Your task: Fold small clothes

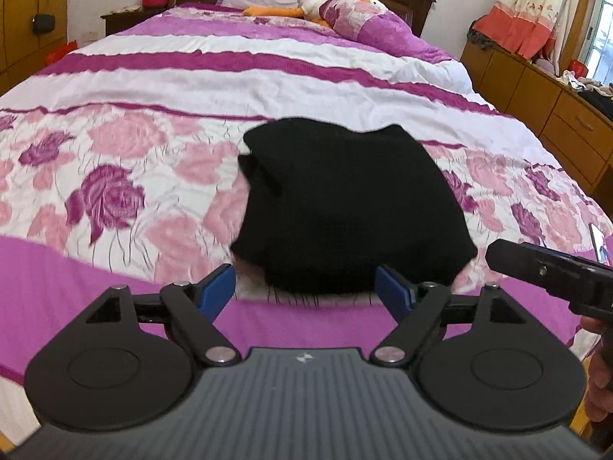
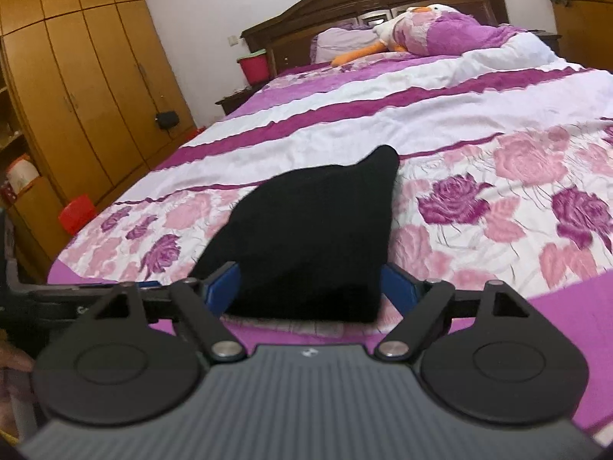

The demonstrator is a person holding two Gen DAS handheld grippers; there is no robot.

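Bed [image 1: 191,76] with floral quilt fills both views; plush duck [image 1: 306,5] lies at its head, by the pillows. Black garment [image 1: 345,207], folded into a compact bundle, lies on the quilt near the bed's foot. Left gripper [image 1: 305,287] and right gripper [image 2: 308,289] both gape wide at the garment's near edge, gripping nothing.

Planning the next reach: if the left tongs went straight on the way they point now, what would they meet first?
Most likely the black knitted garment lying on the pink floral bedspread, directly ahead between the open left tongs; depth is hard to judge.
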